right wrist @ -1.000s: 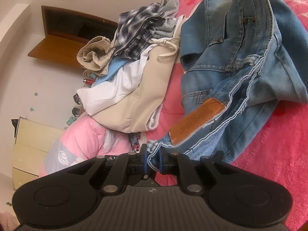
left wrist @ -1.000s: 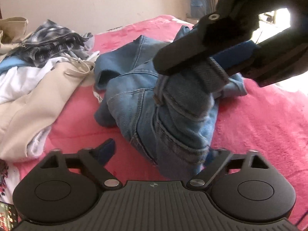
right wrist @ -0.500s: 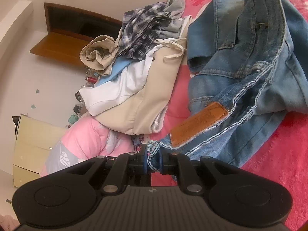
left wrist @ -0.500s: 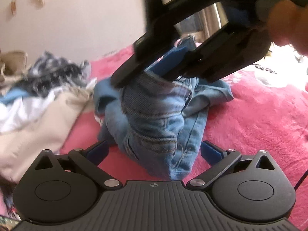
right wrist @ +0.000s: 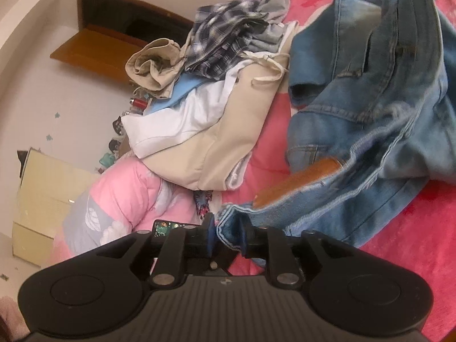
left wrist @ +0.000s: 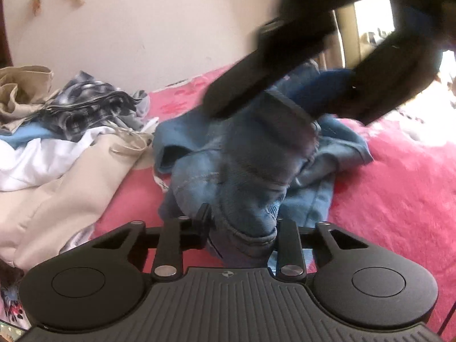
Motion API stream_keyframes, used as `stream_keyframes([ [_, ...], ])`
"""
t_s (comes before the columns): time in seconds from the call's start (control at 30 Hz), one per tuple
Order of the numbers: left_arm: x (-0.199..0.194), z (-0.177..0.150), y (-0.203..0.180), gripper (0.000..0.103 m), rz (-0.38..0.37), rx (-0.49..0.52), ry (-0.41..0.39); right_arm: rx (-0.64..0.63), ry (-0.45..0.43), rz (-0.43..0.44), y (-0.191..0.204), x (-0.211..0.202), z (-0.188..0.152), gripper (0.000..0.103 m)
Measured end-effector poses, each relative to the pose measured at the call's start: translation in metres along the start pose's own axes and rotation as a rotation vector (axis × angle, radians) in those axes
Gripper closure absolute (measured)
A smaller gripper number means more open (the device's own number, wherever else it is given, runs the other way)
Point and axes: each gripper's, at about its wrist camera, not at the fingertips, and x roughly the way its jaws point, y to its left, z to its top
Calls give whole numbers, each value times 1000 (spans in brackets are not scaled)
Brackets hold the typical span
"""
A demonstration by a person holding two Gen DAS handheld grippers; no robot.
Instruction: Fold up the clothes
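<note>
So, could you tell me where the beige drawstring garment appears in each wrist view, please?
Left wrist view: the beige drawstring garment lies at left, beside the jeans.
Right wrist view: it sits at centre, left of the jeans.
Shared landmark: the plaid shirt on the clothes pile.

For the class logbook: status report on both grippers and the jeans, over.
Right gripper shut on jeans waistband. Left gripper closed on denim bunch. Jeans unfolded, partly lifted off pink blanket. Clothes pile alongside, touching the jeans.
</note>
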Motion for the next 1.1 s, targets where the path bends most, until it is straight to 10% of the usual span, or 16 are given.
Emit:
stream_keyframes([
  [0.17, 3, 12, 30, 82, -12, -139, -13, -77, -121, -112, -16, -33, 10, 52],
  [0.43, 21, 17, 92, 84, -6, -425, 8, -211, -301, -328, -42, -81, 28, 54],
  [0.6, 32, 15, 106, 84, 40, -494, 42, -363, -196, -604, -66, -34, 57, 73],
  [0.9, 48, 10, 123, 84, 28, -653, 122, -533, -347, -445, -31, 7, 138, 75],
  [1.1, 57, 5, 128, 84, 16, -675, 138, -530, -320, -414, -58, 0, 121, 74],
])
